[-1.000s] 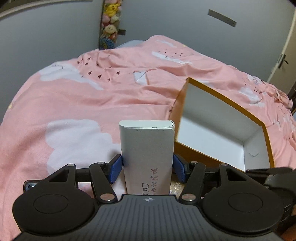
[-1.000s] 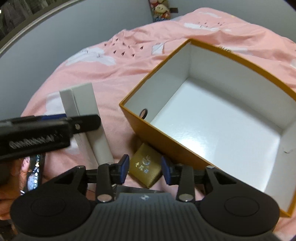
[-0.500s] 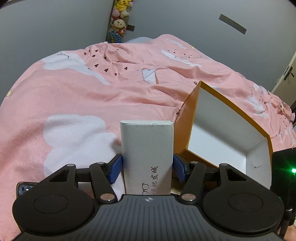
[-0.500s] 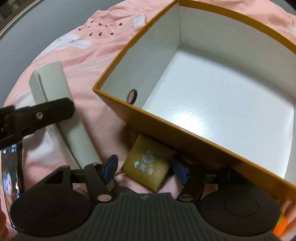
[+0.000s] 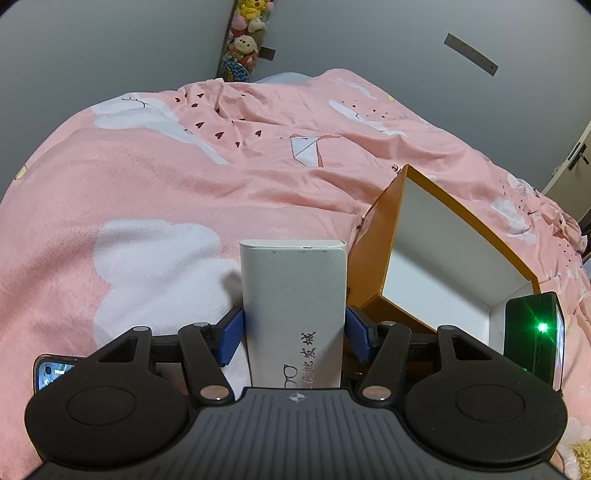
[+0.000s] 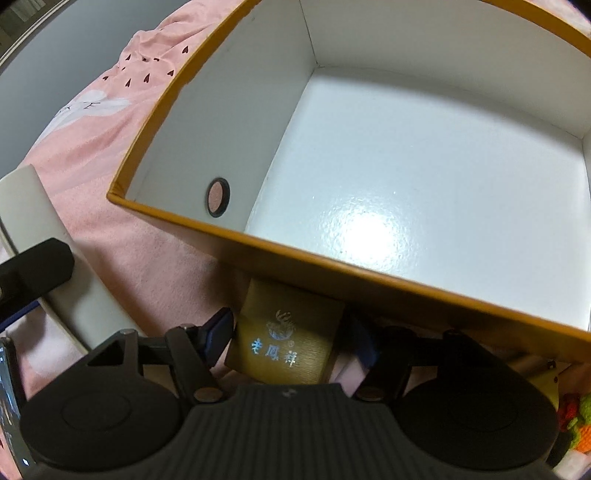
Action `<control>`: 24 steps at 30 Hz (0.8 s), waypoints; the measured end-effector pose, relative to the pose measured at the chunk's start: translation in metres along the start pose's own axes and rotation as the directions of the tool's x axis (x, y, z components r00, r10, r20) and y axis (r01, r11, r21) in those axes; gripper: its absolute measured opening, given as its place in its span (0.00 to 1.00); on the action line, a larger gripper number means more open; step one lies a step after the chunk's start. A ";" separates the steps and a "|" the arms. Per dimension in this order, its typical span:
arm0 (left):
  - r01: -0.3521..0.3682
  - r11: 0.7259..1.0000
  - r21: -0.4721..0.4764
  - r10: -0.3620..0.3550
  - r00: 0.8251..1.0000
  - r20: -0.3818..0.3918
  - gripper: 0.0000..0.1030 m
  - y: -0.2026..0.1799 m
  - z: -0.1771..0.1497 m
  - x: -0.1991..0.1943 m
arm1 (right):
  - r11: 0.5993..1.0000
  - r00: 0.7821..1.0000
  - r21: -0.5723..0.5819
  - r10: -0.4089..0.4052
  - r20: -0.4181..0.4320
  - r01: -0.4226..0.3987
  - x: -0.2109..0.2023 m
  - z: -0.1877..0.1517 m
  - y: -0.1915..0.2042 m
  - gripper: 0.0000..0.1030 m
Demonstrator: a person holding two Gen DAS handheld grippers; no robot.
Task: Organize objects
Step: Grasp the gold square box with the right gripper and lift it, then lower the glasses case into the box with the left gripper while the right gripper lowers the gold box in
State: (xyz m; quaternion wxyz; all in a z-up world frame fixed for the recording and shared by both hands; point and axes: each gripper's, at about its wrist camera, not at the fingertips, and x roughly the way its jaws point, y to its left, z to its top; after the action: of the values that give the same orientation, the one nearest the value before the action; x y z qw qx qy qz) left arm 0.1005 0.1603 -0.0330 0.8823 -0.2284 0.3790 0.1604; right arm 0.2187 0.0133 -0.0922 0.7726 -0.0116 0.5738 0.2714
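My left gripper (image 5: 293, 334) is shut on a white glasses case (image 5: 293, 299) with printed characters, held upright over the pink bedspread just left of the orange box (image 5: 376, 251). The box is open, white inside and empty (image 6: 388, 177). My right gripper (image 6: 291, 338) is open, its fingers on either side of a small gold box (image 6: 288, 339) that lies on the bed against the orange box's near wall. The white case also shows in the right wrist view (image 6: 40, 221), with the left gripper's finger across it.
A pink cloud-print bedspread (image 5: 184, 177) covers the bed. A phone (image 5: 51, 373) lies at the lower left. Plush toys (image 5: 245, 33) hang on the far grey wall. A black device with a green light (image 5: 532, 336) sits at the right. Colourful knitted items (image 6: 576, 417) lie at the lower right.
My right gripper has moved forward and down and opened wider around the gold box. My left gripper, still holding the white case, has shifted left, so the orange box sits further right.
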 end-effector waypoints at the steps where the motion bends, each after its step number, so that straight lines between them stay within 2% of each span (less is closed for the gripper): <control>1: 0.002 1.000 0.002 -0.002 1.000 0.001 0.66 -0.001 0.000 -0.001 | 1.000 1.000 -0.002 0.005 0.000 -0.005 0.000 0.001 -0.001 0.66; 10: 0.031 0.999 0.023 -0.031 0.999 0.012 0.66 -0.009 -0.004 -0.014 | 0.997 0.997 -0.044 0.068 0.030 -0.066 -0.033 -0.009 -0.004 0.65; 16: 0.072 0.995 0.070 -0.076 0.995 0.059 0.66 -0.026 -0.004 -0.038 | 0.992 0.990 -0.105 0.084 0.116 -0.072 -0.079 -0.021 -0.008 0.64; 24: 0.131 0.976 0.175 -0.153 0.982 0.115 0.66 -0.057 0.005 -0.065 | 0.981 0.962 -0.168 0.137 0.236 -0.098 -0.149 -0.035 -0.023 0.64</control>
State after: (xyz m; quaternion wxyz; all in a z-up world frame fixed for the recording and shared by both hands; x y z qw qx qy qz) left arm 0.0864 0.1078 0.0343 0.9299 -0.1697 0.3165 0.0788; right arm 0.1688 -0.0786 0.0218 0.8172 -0.0035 0.4501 0.3599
